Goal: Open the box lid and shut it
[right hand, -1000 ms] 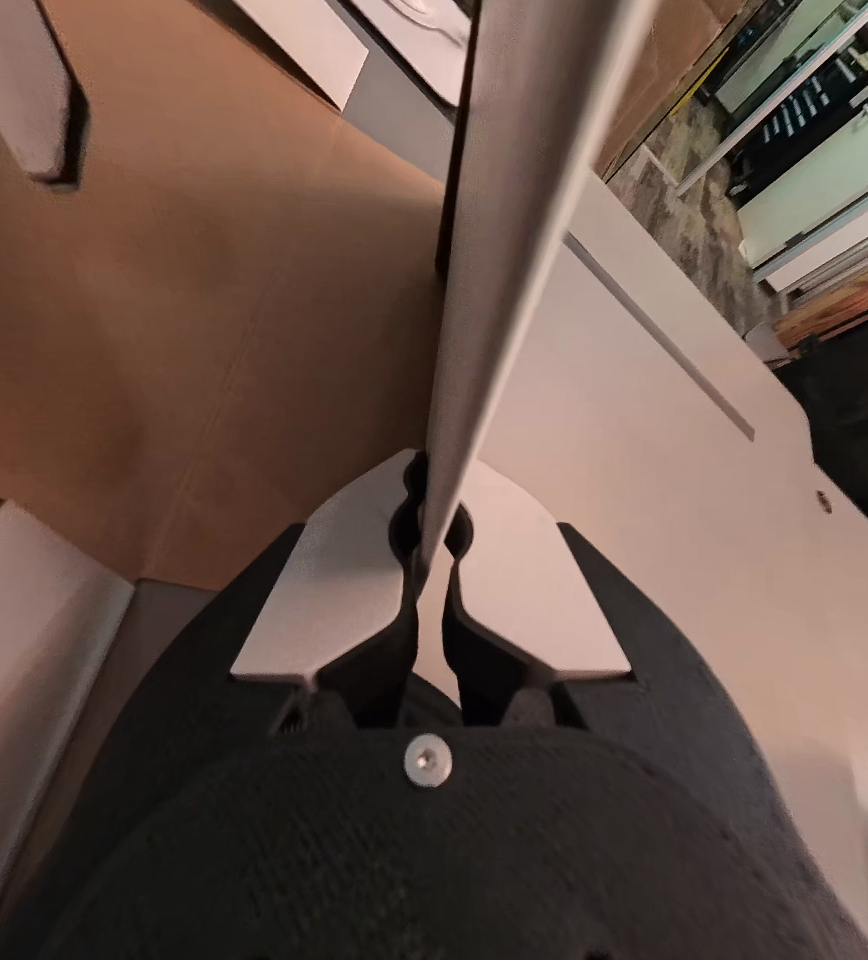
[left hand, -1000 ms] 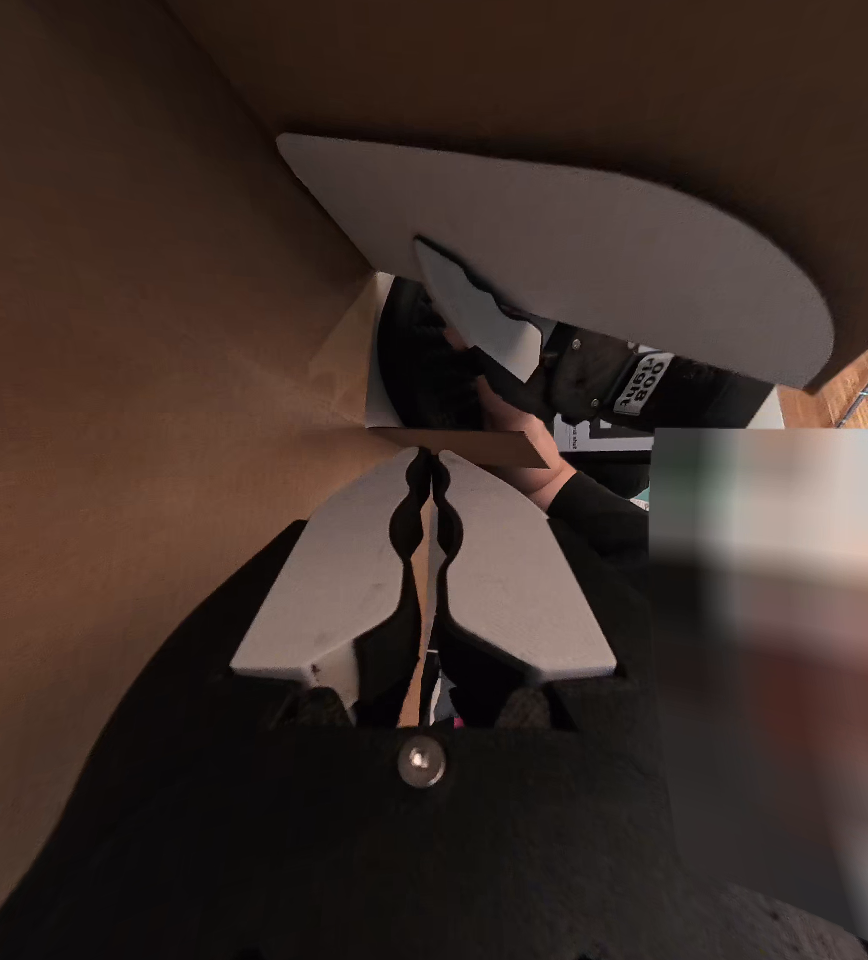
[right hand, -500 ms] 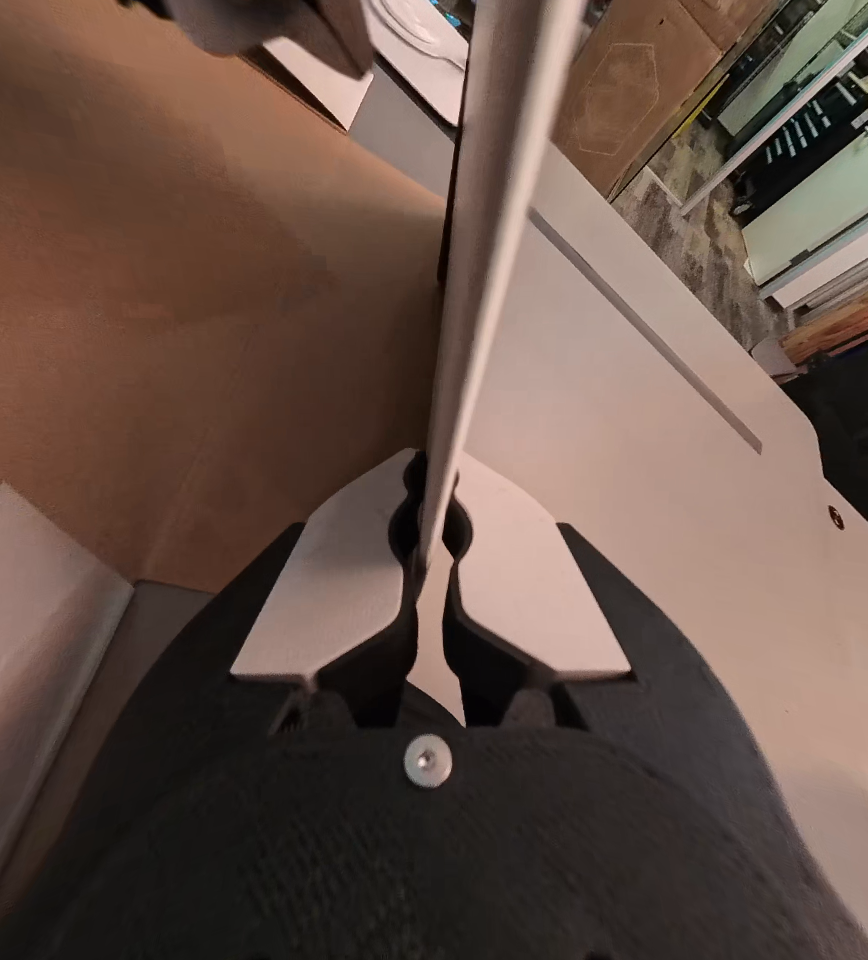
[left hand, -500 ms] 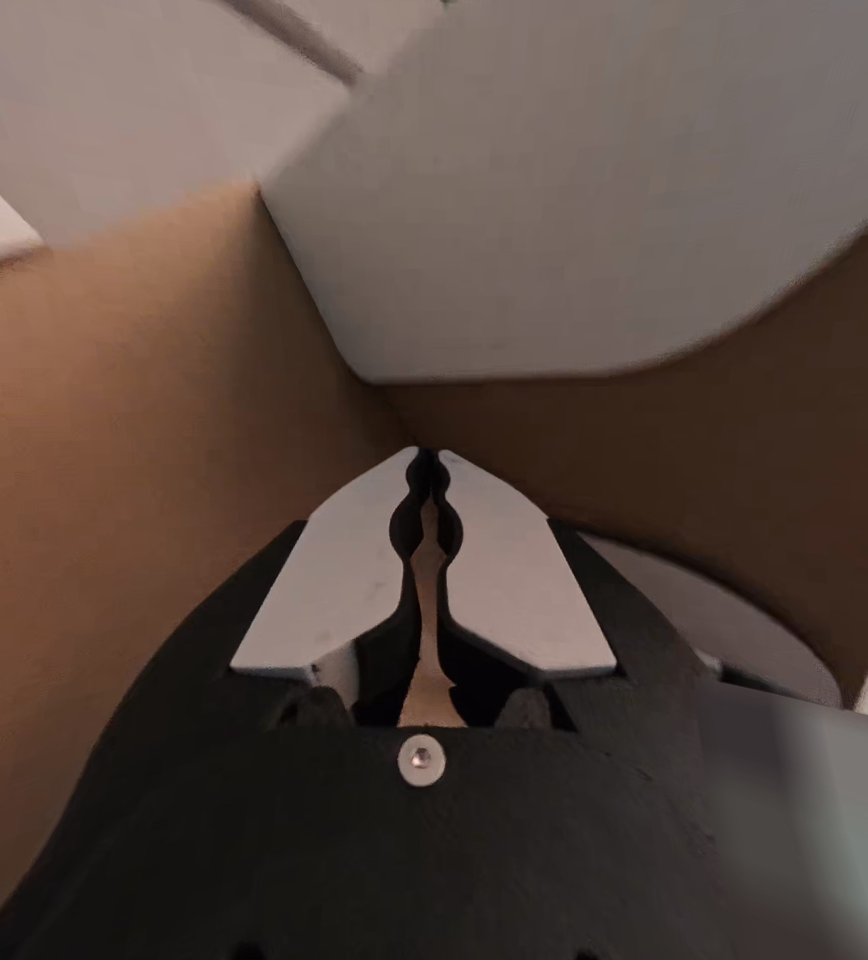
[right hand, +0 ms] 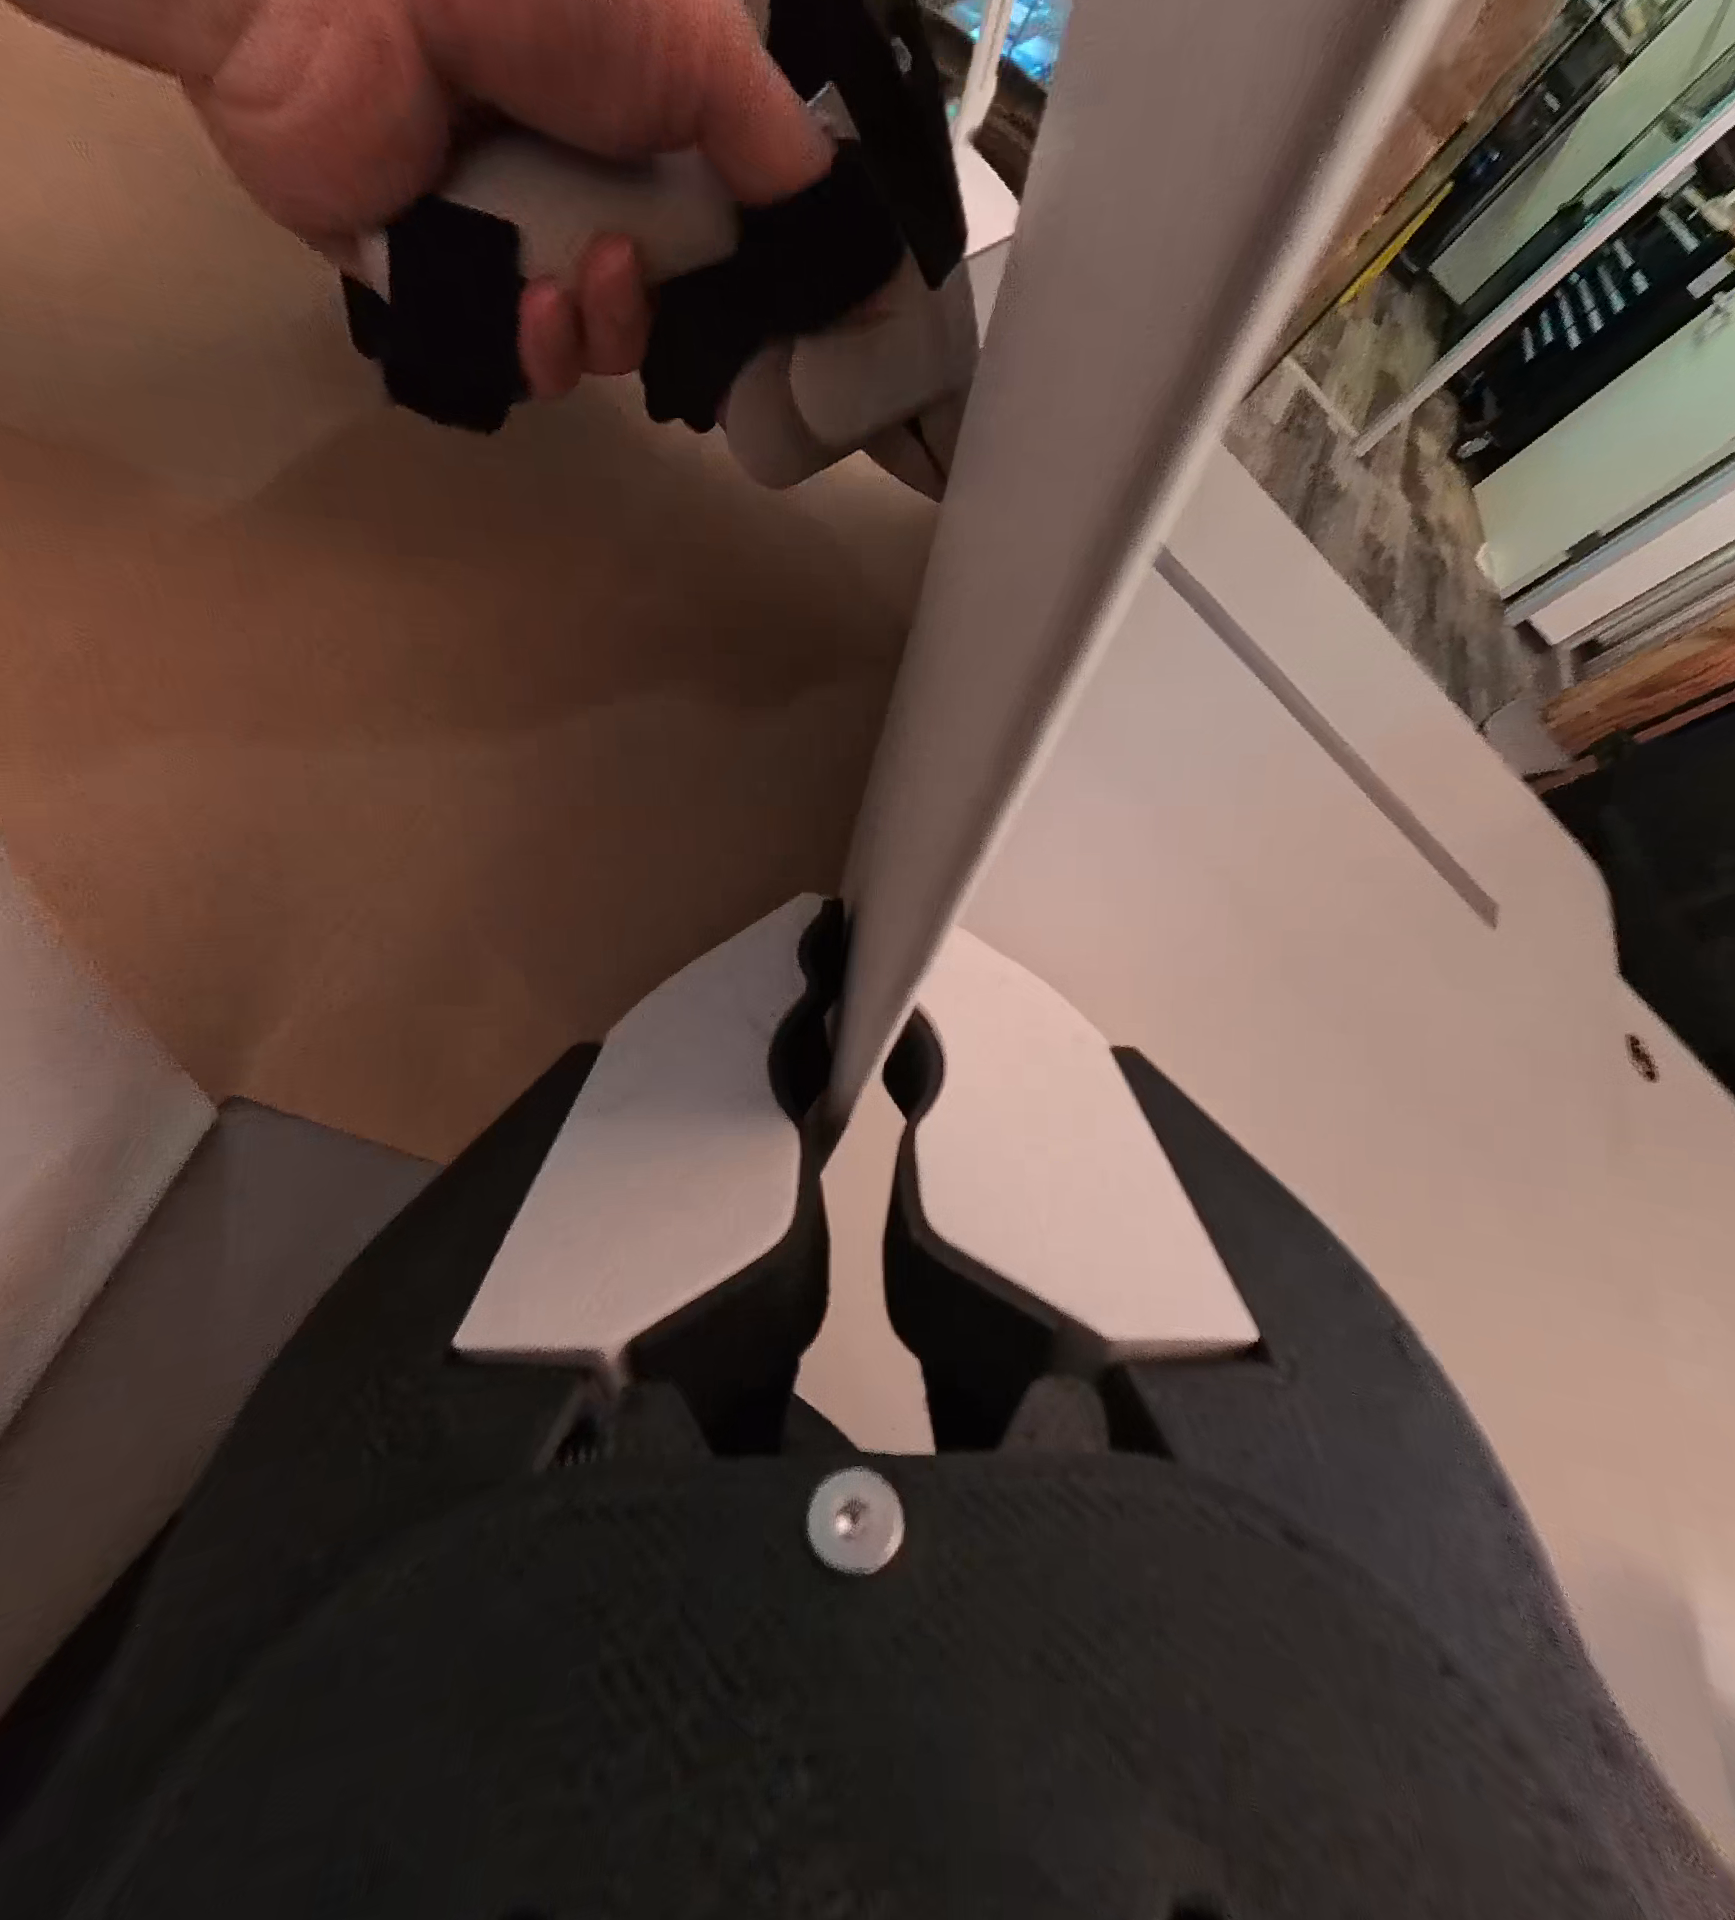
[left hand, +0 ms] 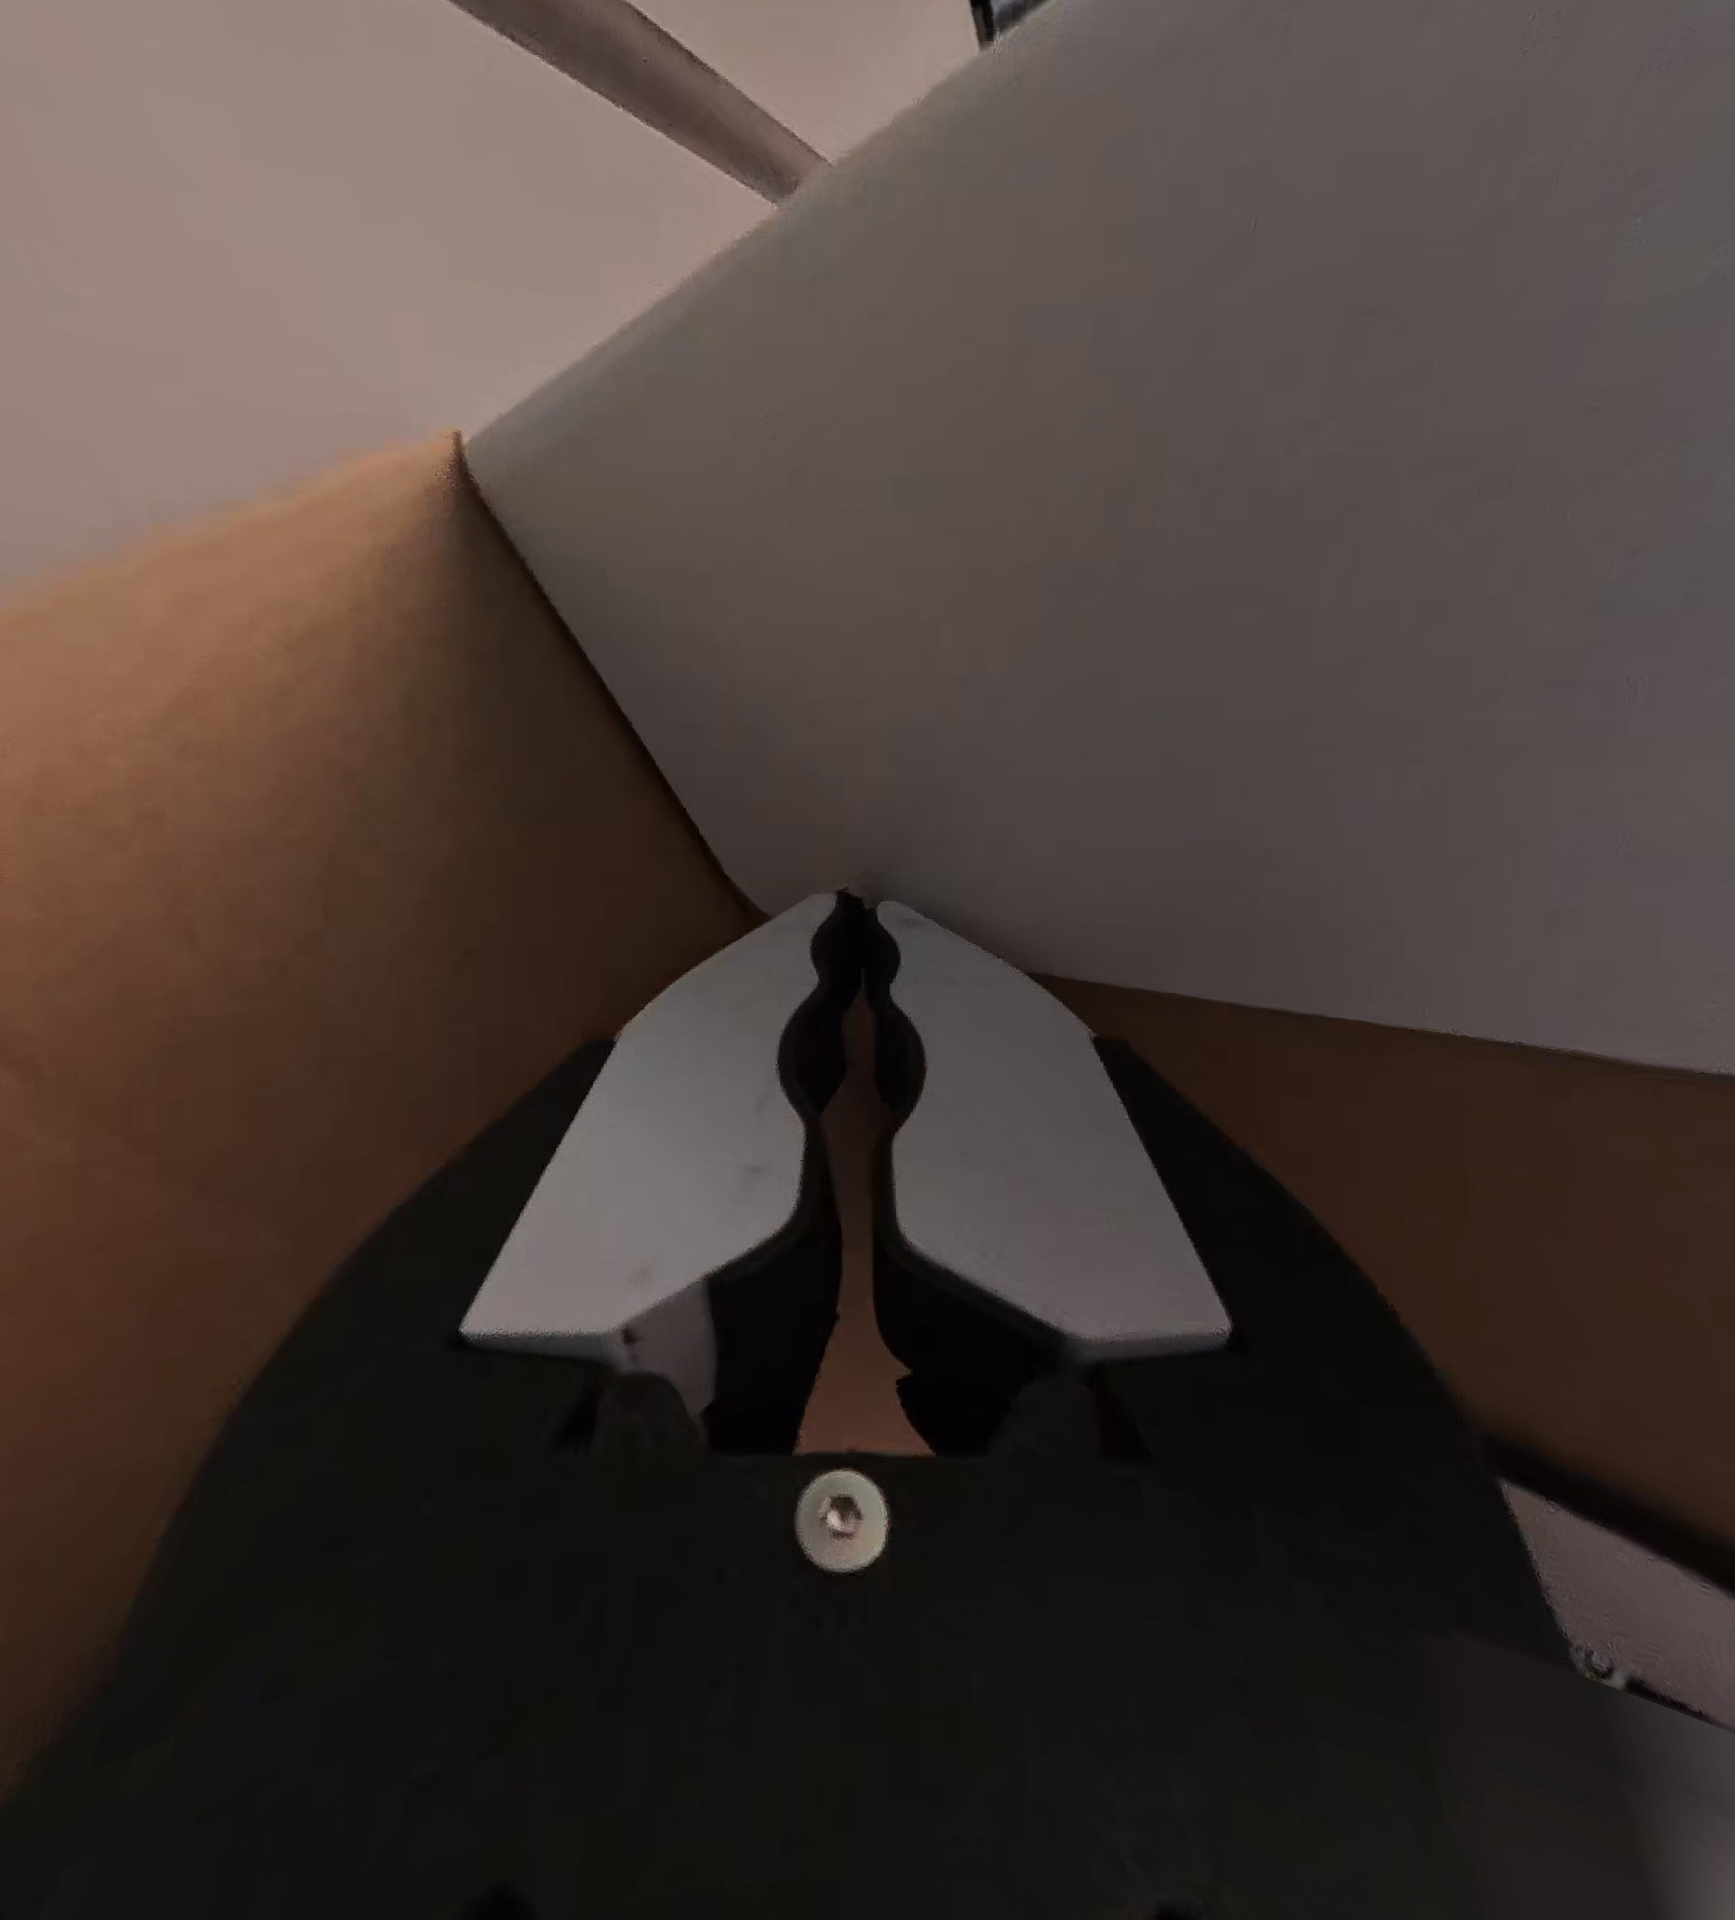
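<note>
Since a second ago the left wrist view has swung off the person's hand and the far gripper: now a white flap (left hand: 1206, 540) fills its upper right, brown cardboard (left hand: 219, 883) its left. In the right wrist view, a hand (right hand: 489, 135) gripping the other tool has come in at top left.

Largest is the white worktop (right hand: 1258, 935); the box sits on it, its brown inner panel (right hand: 375, 675) running toward the far edge. Next, the lid's white flap (right hand: 998, 623), edge-on and nearly upright.

The right gripper (right hand: 858, 1029) pinches the flap's lower edge between almost closed jaws. The left gripper (left hand: 858, 935) has its jaws together with tips against the flap; whether they hold anything I cannot tell.

Risk, as I judge it: the grip is shallow, so a fast swing could pull the flap free or crease it.
</note>
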The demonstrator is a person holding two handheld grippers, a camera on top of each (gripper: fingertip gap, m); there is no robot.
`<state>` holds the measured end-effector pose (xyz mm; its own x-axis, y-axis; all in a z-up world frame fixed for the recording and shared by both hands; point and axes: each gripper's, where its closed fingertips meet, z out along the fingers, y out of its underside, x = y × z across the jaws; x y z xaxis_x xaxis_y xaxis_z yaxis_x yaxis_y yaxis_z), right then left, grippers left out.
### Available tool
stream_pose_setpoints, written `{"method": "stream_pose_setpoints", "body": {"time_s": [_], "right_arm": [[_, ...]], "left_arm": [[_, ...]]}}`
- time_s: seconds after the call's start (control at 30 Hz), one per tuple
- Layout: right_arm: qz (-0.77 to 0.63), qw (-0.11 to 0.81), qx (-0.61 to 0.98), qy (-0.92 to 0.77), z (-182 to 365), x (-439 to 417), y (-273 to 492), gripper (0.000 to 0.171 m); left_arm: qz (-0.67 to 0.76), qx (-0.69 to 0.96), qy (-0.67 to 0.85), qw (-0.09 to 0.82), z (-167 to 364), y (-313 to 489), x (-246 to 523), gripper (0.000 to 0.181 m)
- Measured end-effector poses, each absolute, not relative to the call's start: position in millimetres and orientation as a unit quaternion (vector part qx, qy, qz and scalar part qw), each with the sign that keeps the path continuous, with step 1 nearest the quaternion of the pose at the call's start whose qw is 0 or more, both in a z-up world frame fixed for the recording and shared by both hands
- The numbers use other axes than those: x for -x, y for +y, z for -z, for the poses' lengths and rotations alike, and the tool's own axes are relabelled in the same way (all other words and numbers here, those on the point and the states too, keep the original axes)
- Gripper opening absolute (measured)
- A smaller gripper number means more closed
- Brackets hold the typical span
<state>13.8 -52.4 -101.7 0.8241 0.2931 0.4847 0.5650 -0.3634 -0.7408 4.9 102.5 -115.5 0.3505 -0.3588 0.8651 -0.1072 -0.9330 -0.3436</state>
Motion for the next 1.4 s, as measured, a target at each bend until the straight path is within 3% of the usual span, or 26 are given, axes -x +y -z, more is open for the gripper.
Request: {"method": "stream_pose_setpoints", "body": {"time_s": [0.3,0.53,0.87,1.0,1.4], "right_arm": [[0.192,0.495,0.789,-0.31,107.9,0.6,-53.3,0.008],[0.225,0.484,0.777,-0.333,110.6,4.5,-53.9,0.008],[0.218,0.482,0.779,-0.337,109.7,4.1,-53.9,0.008],[0.277,0.464,0.754,-0.373,113.1,8.7,-55.3,0.009],[0.248,0.472,0.763,-0.365,110.3,7.0,-53.4,0.009]], "left_arm": [[0.598,0.793,0.091,0.076,99.7,98.3,27.7,0.0],[0.67,0.734,0.021,0.107,30.0,101.4,101.1,0.0],[0.7,0.685,0.043,0.197,-69.2,105.1,159.4,0.0],[0.712,0.673,0.043,0.194,-78.2,97.0,167.7,0.0],[0.726,0.663,0.048,0.175,-75.4,83.8,209.6,0.0]]}}
